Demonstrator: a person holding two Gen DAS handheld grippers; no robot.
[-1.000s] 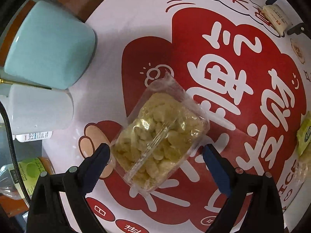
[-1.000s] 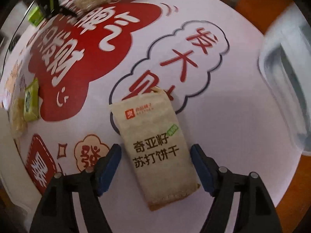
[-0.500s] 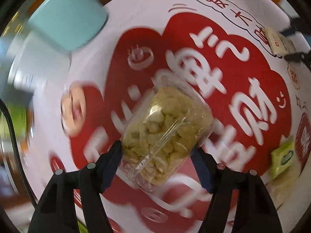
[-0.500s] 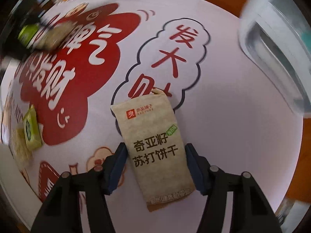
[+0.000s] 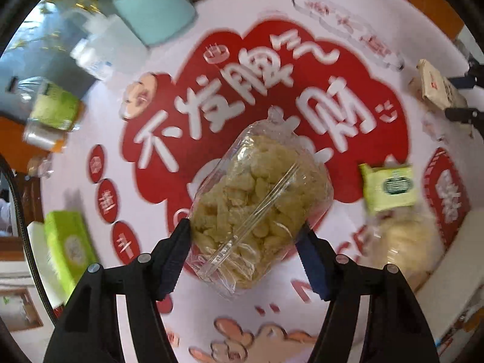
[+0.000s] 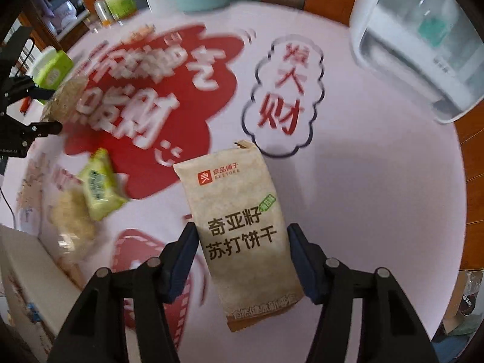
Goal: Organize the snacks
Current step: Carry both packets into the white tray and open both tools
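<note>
Pointing steeply down over the printed tablecloth (image 5: 348, 24), the left gripper (image 5: 245, 230) is clenching a clear snack bag (image 5: 257, 208) at frame centre; the right gripper (image 6: 242, 236) is seemingly gripping a tan cracker packet (image 6: 239, 224).

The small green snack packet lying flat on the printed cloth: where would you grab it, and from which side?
Judging by its pose, the small green snack packet is best pinched across its two longer edges from straight above. It lies flat on the printed tablecloth, half over a pale clear bag of snacks, so a sideways approach would likely nudge that bag.
</note>
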